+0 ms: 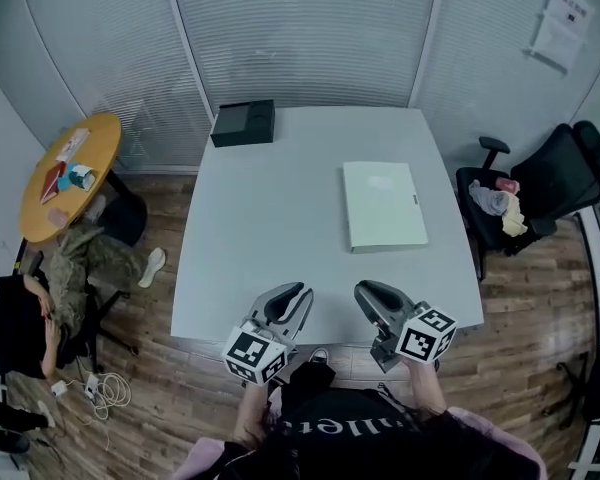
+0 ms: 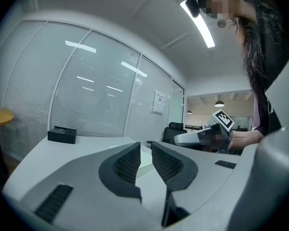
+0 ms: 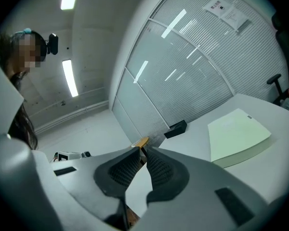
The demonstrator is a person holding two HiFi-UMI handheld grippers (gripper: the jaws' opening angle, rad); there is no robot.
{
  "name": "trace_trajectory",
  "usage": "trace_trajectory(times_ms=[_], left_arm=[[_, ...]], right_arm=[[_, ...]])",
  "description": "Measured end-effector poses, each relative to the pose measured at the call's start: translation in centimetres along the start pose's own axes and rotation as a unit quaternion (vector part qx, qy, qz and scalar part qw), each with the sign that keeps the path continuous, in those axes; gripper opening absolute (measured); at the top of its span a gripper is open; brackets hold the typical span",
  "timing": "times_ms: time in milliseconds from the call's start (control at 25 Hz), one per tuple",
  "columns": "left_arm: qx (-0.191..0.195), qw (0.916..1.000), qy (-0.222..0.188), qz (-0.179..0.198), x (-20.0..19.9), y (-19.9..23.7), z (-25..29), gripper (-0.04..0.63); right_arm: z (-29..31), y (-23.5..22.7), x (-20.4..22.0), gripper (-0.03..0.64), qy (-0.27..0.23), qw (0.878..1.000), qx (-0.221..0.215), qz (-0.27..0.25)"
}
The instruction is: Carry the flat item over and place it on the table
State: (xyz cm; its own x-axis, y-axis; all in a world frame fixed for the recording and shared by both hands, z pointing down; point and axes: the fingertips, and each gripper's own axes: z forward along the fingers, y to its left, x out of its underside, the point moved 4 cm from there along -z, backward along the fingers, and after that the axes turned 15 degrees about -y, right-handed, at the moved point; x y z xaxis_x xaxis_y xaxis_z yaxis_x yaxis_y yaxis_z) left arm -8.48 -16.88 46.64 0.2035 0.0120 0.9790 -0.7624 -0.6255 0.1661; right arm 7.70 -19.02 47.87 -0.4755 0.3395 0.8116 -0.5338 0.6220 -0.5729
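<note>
Pale green flat folder [image 1: 384,205] is lying on the white rectangular table [image 1: 270,218], on its right half, well apart from both grippers at the table's near edge. Left gripper [image 1: 294,294] has its jaws slightly apart and empty, right gripper [image 1: 366,290] is pinched closed on nothing.

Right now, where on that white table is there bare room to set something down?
The table is bare across its left half, from the black box at the far corner to the near edge. The green folder lies right of centre; nothing is crowded.
</note>
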Motion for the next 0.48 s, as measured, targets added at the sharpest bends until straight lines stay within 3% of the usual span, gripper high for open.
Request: trace_trajectory(times_ms=[480], left_arm=[[0.000, 0.9997, 0.015, 0.020, 1.5, -13.6, -4.3, 0.084]], right_arm=[[-12.3, 3.5, 1.5, 0.051, 0.015, 0.999, -0.041, -0.001]])
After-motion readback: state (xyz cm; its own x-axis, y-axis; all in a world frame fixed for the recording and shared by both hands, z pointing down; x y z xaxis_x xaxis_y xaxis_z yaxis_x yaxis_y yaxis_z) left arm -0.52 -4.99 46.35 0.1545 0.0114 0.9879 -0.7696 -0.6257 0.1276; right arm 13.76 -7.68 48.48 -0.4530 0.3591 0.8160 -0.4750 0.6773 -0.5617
